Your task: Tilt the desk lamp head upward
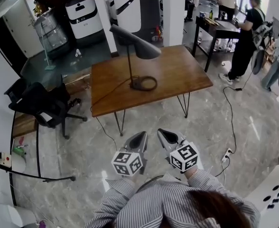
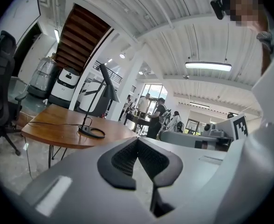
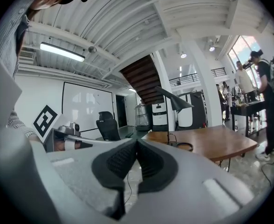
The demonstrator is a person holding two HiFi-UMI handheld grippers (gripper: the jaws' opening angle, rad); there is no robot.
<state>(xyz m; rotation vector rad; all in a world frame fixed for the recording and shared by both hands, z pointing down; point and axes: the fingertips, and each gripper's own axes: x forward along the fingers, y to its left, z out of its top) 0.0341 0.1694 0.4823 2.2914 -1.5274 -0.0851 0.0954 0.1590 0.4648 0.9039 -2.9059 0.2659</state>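
- We are holding the left tool and the right tool side by side over the floor, both clenched with pads meeting and nothing between them. We are judging that arriving clenched risks knocking the lamp rather than gripping it.
- The desk lamp is standing on the counter, left of its middle and well apart from both tools, with the lamp head sloping downward.
- The thin stem is rising from a ring-shaped base. We are expecting that pushing the head up without bracing the base could be tipping the whole lamp or sliding it across the wood.
- The head is looking smooth and cone-shaped, so a pinch near its rim could be slipping off. A grip closer to the joint seems safer.
- The cable is trailing from the base toward the counter's left edge. Any slide of the lamp could be dragging or snagging it.
- We are reaching over the counter's near edge, so a low approach could be bumping the tools into it.
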